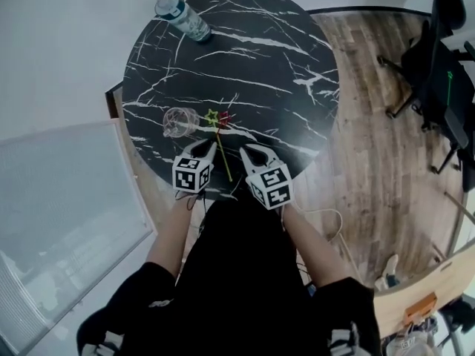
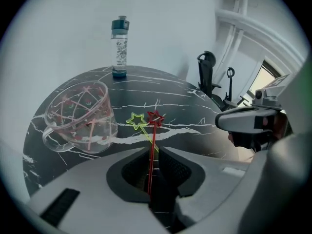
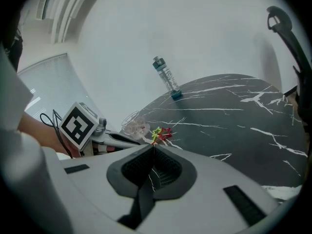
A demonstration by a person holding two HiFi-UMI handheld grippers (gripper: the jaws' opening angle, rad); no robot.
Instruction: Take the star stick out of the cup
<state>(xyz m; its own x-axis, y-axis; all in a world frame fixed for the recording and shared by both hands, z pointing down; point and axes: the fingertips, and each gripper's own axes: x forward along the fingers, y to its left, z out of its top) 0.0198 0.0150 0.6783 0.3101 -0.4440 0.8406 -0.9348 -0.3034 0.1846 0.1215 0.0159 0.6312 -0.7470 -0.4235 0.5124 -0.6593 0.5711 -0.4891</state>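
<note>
The left gripper (image 2: 152, 149) is clamped on the red star stick (image 2: 154, 126) at the table's (image 1: 260, 65) near edge. The green star stick (image 2: 139, 122) lies beside it, outside the cup (image 2: 80, 116) at its left. The right gripper (image 3: 153, 146) has its jaws together, empty. A bottle (image 1: 182, 17) stands at the far-left edge.

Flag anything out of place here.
The yellow stick seems to lie loose on the table beside the red stick clamped in the left gripper. The cup and bottle stand upright; nothing spilled.
</note>
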